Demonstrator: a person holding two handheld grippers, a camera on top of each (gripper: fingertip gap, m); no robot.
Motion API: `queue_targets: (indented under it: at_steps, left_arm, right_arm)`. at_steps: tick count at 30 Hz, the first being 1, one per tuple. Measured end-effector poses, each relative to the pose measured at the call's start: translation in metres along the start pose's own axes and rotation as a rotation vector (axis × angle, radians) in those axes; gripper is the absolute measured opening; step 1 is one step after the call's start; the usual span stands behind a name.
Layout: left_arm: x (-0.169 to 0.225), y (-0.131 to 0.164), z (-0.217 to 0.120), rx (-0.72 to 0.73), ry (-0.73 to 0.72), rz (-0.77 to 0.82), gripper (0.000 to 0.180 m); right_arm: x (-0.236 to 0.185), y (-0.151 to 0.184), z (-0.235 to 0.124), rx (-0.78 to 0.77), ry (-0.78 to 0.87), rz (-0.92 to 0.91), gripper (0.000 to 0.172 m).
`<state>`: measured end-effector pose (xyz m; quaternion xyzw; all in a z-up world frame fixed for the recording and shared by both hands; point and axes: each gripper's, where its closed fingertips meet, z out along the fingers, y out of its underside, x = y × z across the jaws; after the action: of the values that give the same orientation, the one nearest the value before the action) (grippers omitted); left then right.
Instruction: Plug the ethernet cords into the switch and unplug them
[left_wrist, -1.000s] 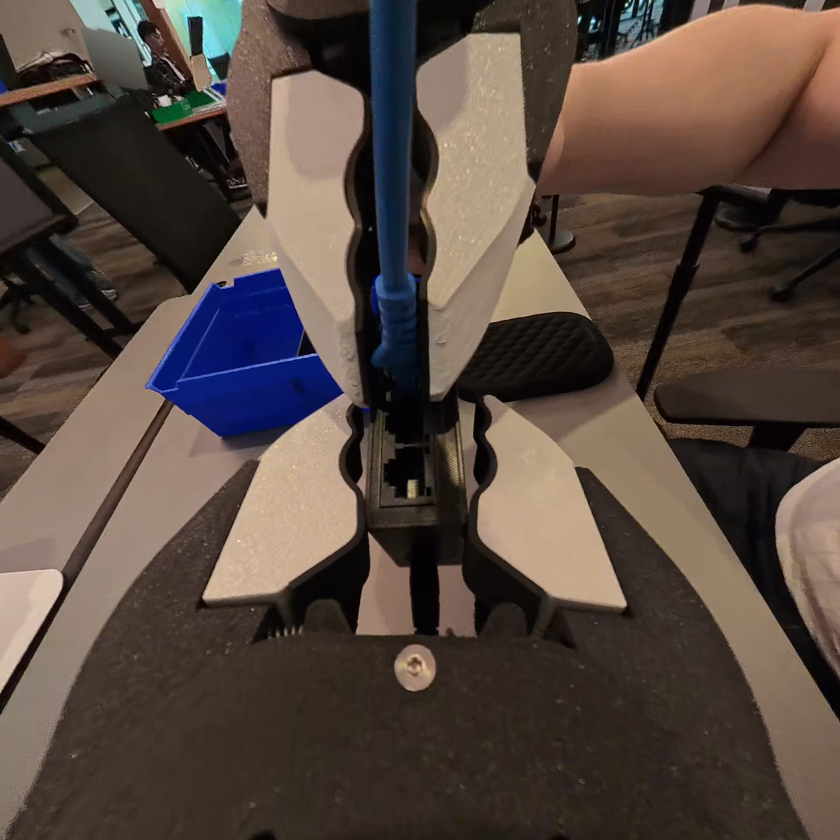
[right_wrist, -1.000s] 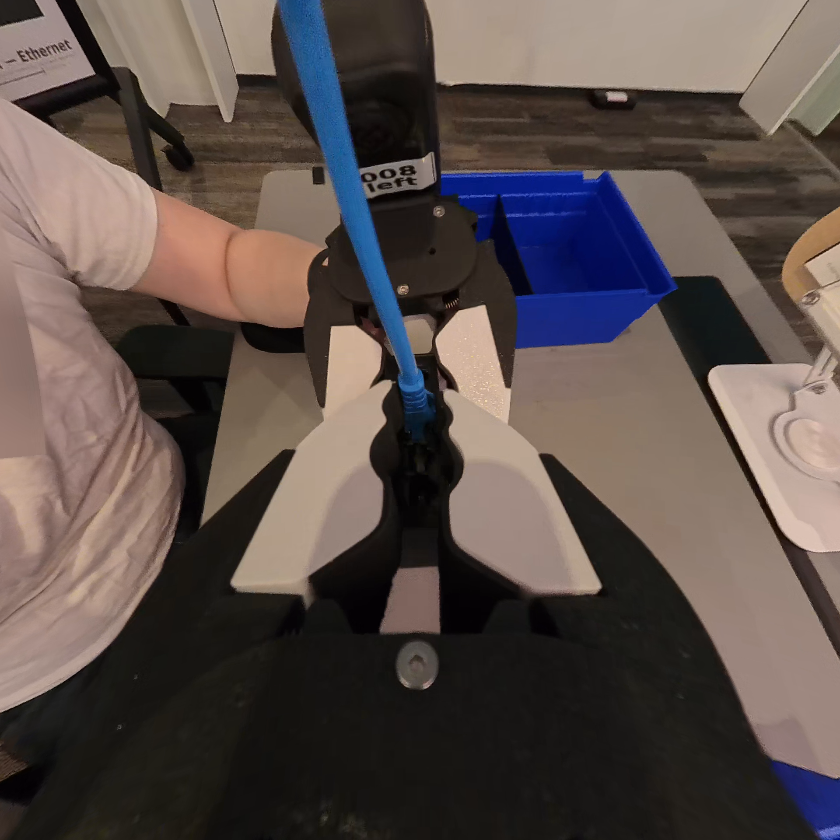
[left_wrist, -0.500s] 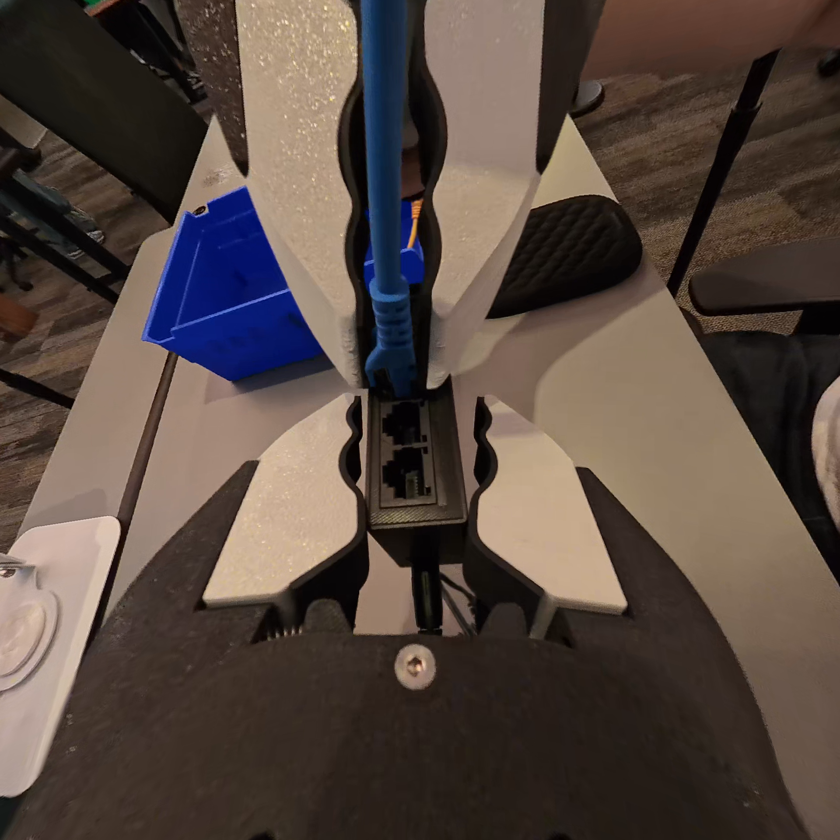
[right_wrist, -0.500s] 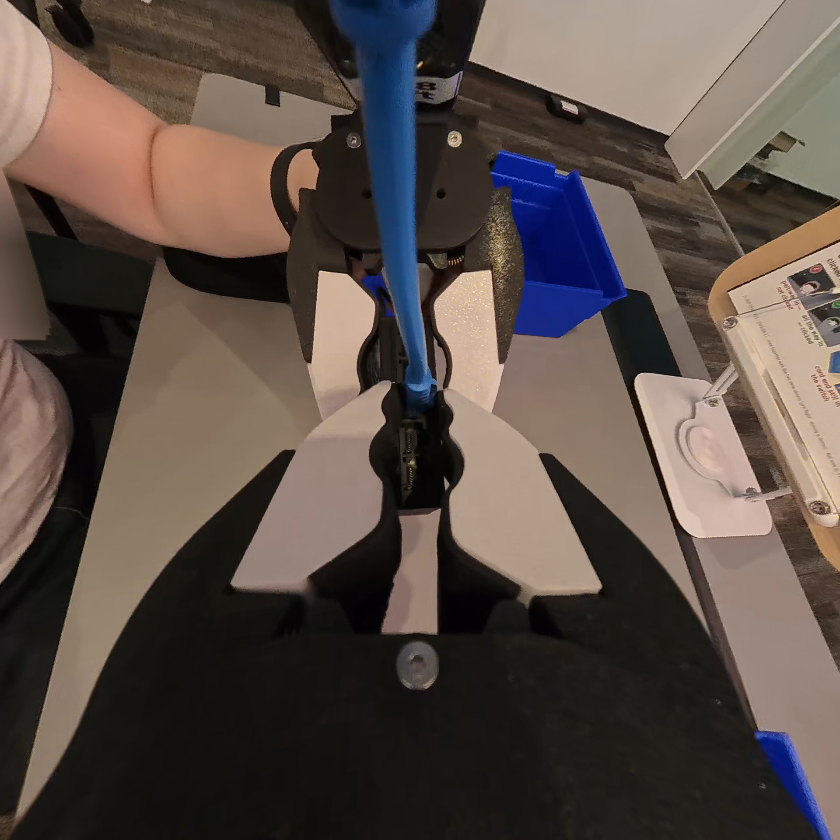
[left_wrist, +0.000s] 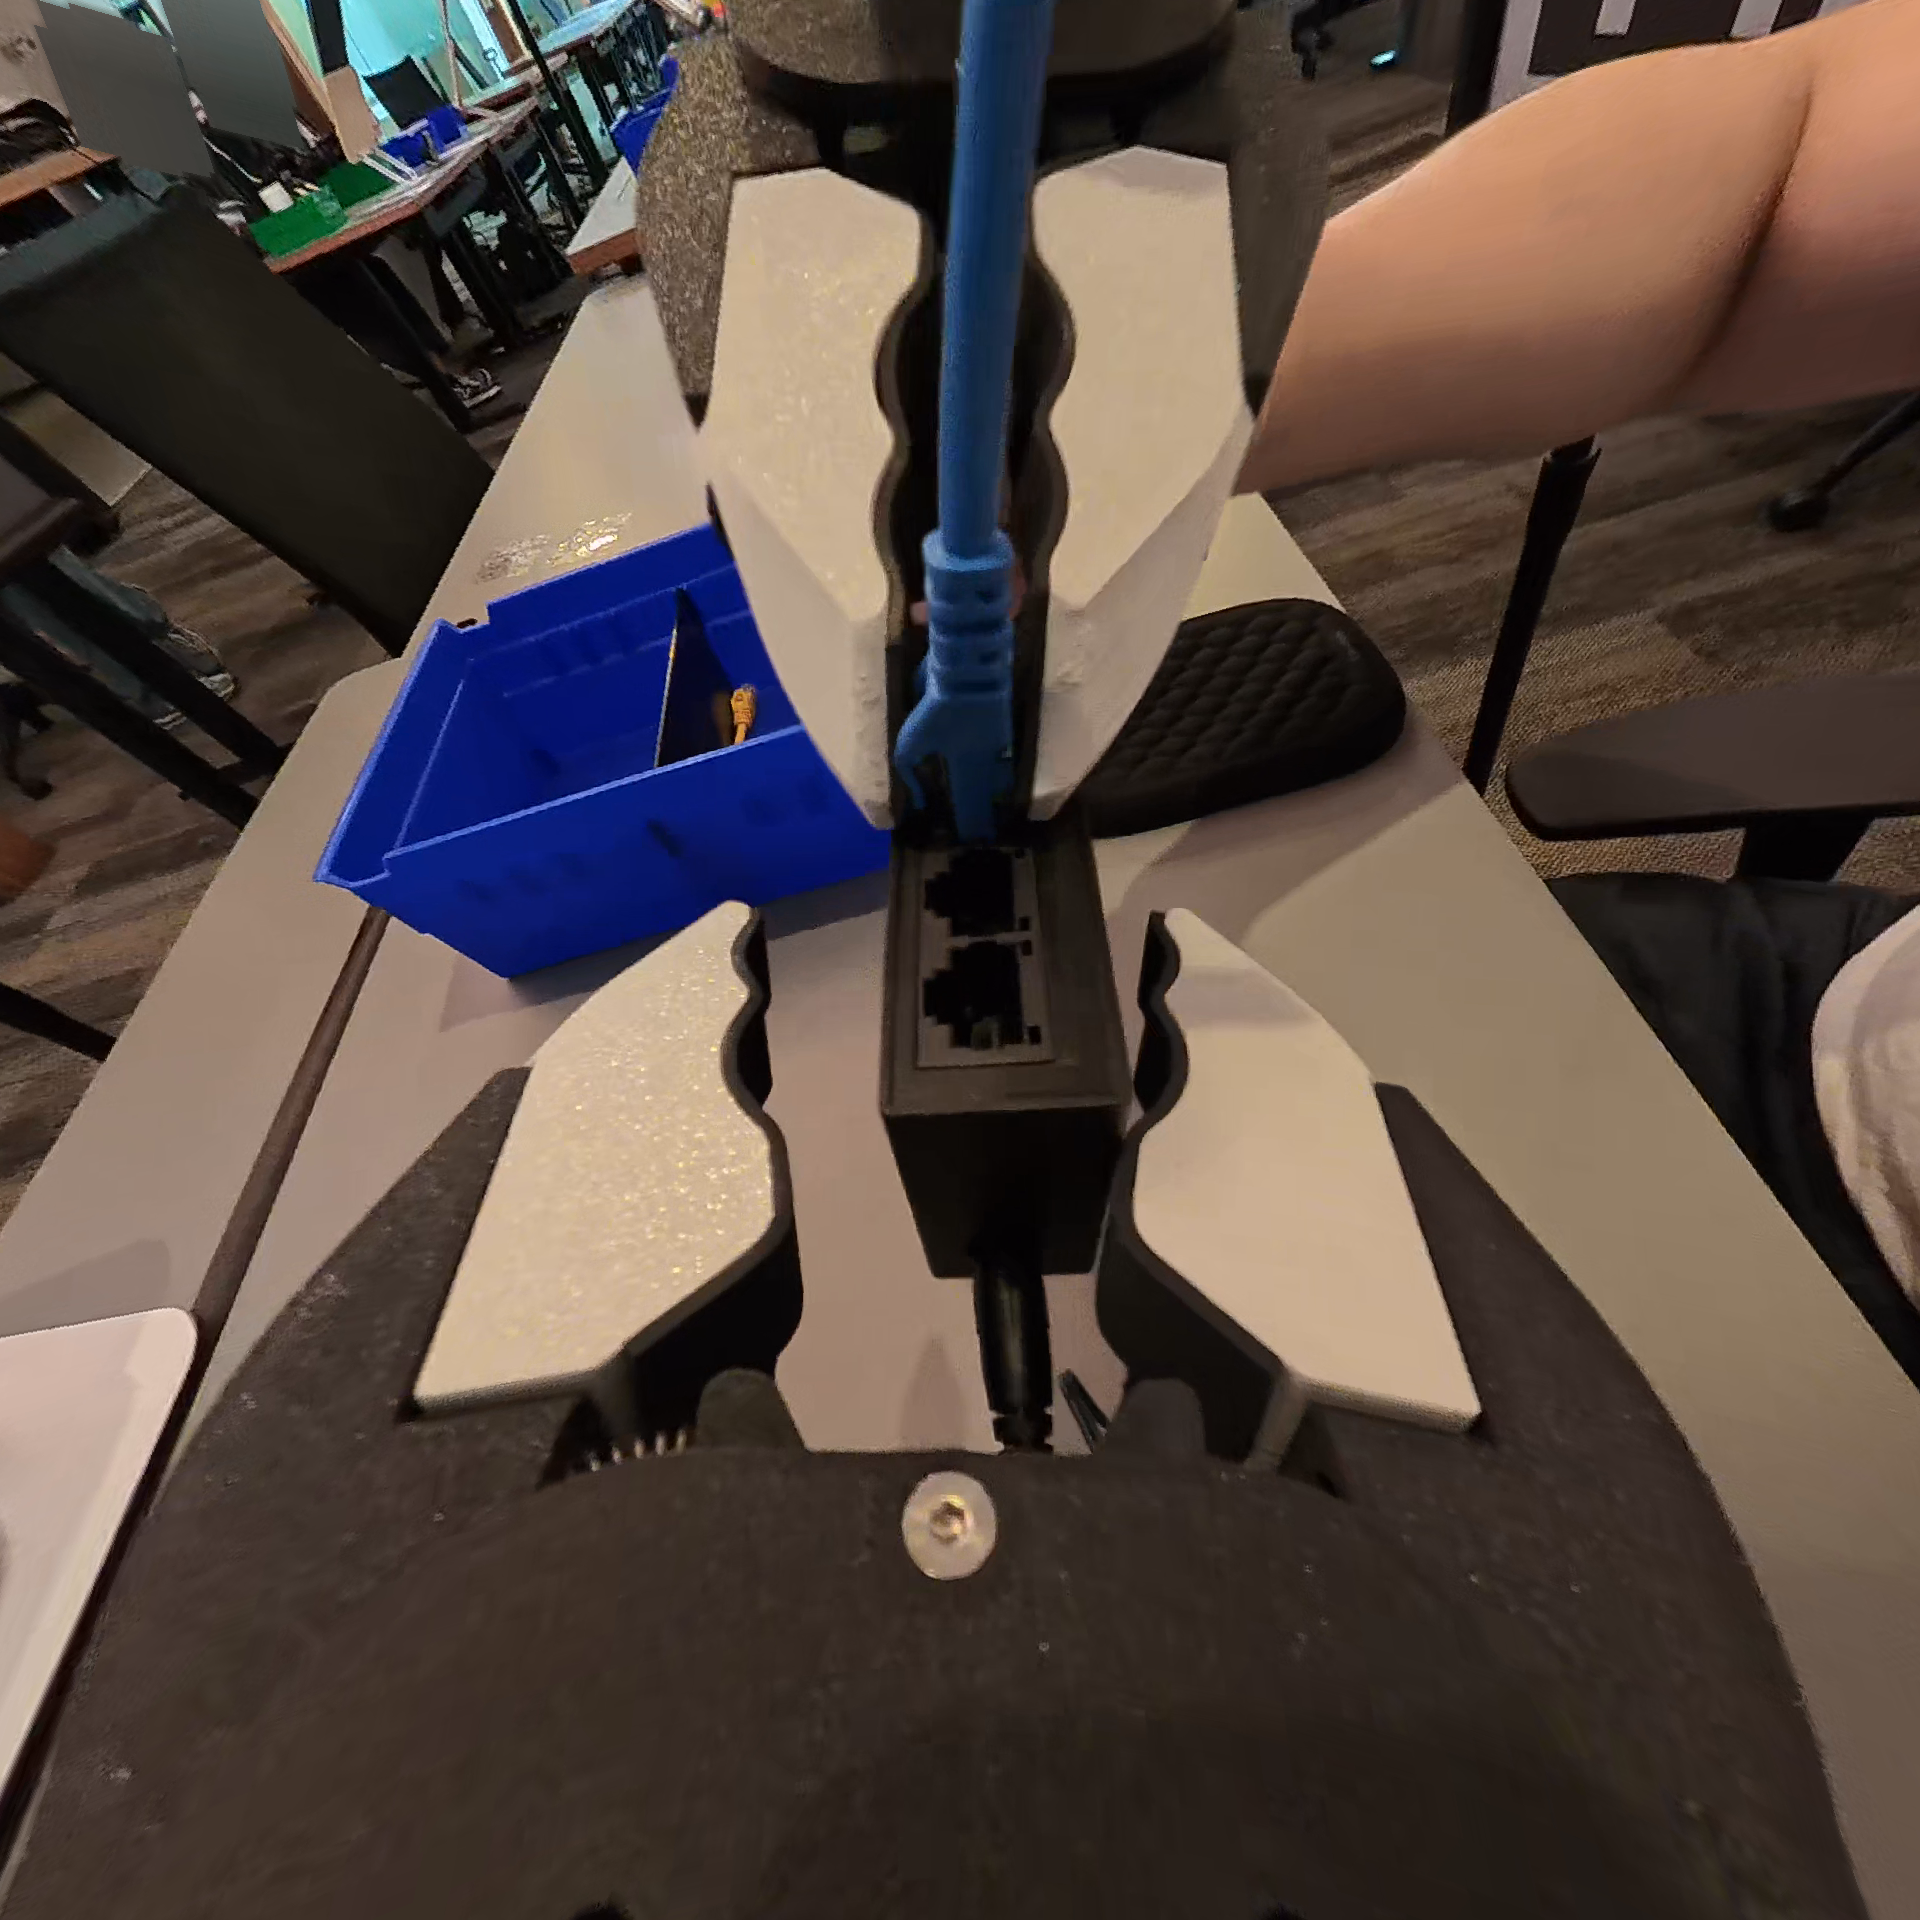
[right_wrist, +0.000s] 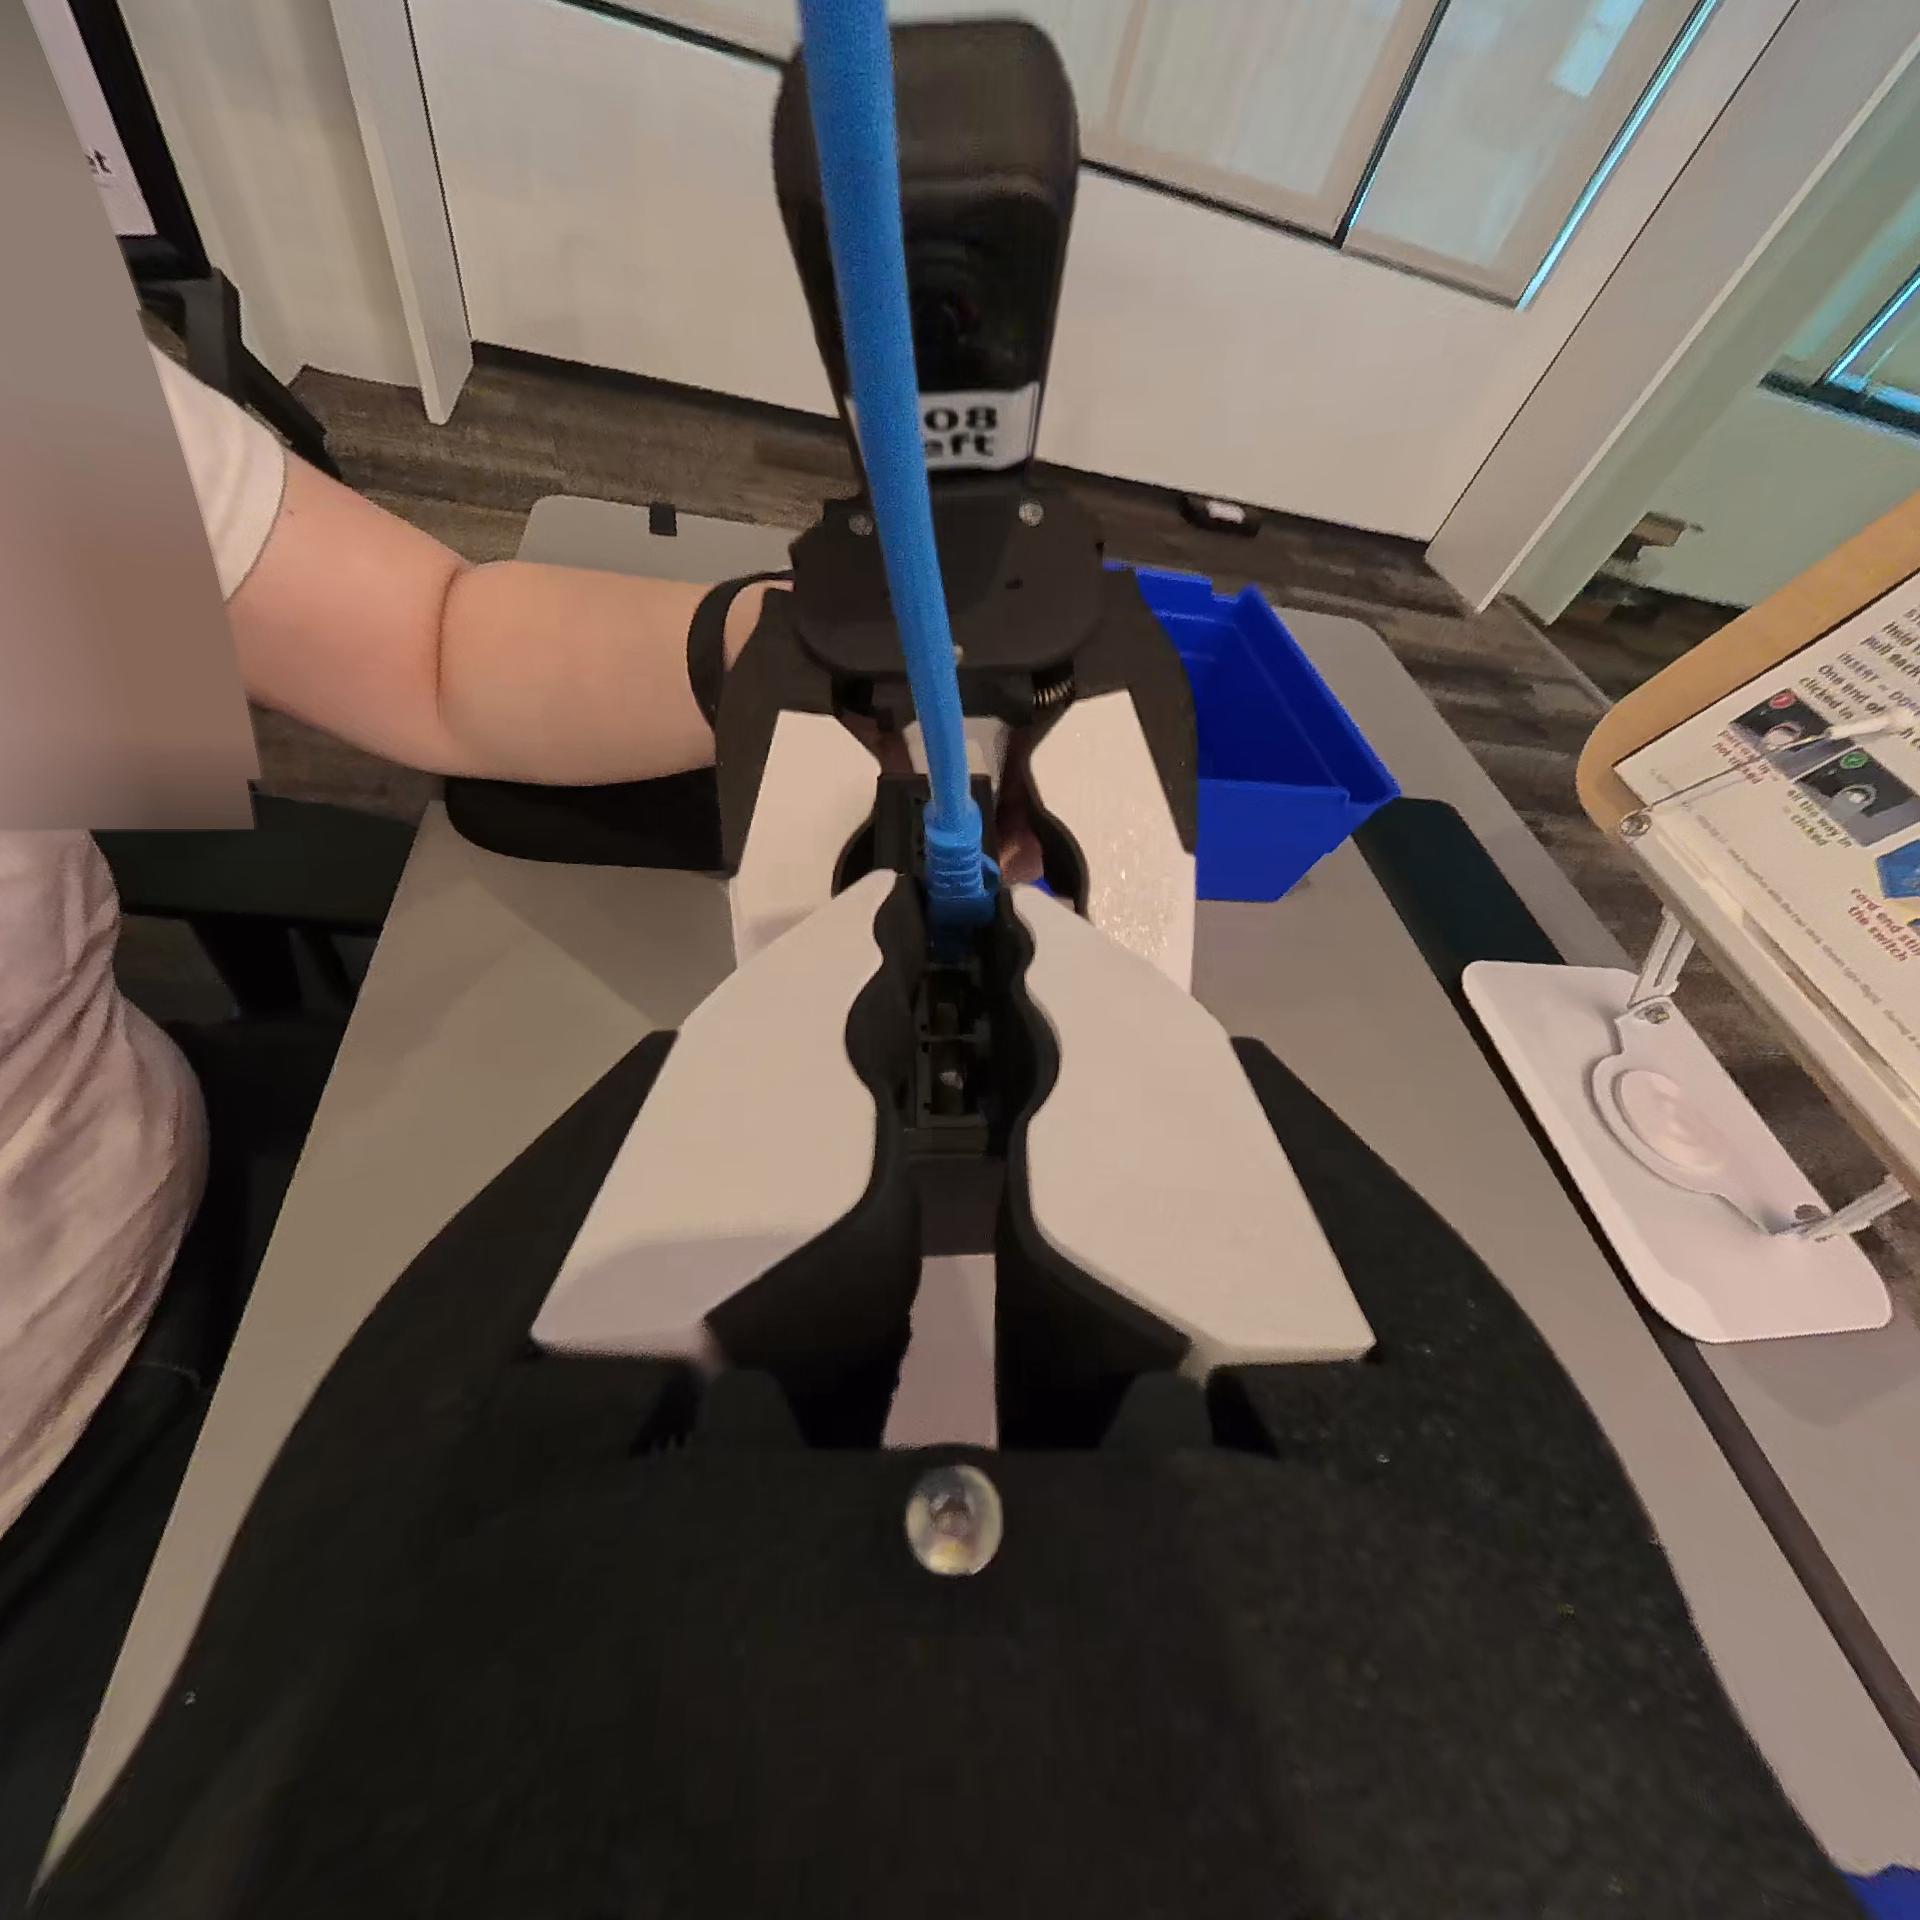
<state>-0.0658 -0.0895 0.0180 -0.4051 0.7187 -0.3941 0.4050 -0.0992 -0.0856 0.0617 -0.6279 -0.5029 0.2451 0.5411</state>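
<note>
The black switch (left_wrist: 997, 1091) lies on the grey table (left_wrist: 1455, 1039), with two empty ports facing up. My left gripper (left_wrist: 956, 920) is open: its fingers stand either side of the switch with a gap on each side. My right gripper (left_wrist: 961, 800) comes in from the far end and is shut on the plug of the blue ethernet cord (left_wrist: 966, 665). The plug's tip meets the switch's far port; I cannot tell whether it is seated. In the right wrist view my right gripper (right_wrist: 956, 894) pinches the blue plug (right_wrist: 954, 862) over the switch (right_wrist: 951, 1081).
A blue bin (left_wrist: 582, 810) stands far left of the switch with an orange plug (left_wrist: 742, 712) inside. A black wrist rest (left_wrist: 1247, 707) lies behind. A white stand base (right_wrist: 1662, 1164) and an instruction board (right_wrist: 1787, 831) are at the right. The person's arm reaches across. There is about 5 centimeters between the tips of the two grippers.
My left gripper has opened and let go of the switch, which it clamped before. My right gripper stays shut on the blue plug at the far port.
</note>
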Motion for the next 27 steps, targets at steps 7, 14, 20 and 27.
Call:
queue_targets:
  at_steps: [7,14,20,27]
  left_arm:
    - [0.005,0.004,0.012,-0.025,-0.018,0.039,0.043]
    - [0.002,0.017,0.019,-0.181,-0.087,0.068,0.042]
    - [0.008,-0.006,0.015,-0.011,0.004,-0.057,0.043]
    - [-0.027,-0.020,-0.021,0.162,-0.083,-0.145,0.071]
  right_arm:
    - [-0.001,0.006,-0.007,-0.011,-0.025,0.027,0.012]
    - [-0.005,0.006,-0.013,-0.086,-0.074,0.168,0.012]
    - [-0.001,-0.007,-0.013,0.008,-0.117,0.297,0.012]
    - [0.033,-0.026,-0.022,0.262,-0.062,0.607,0.012]
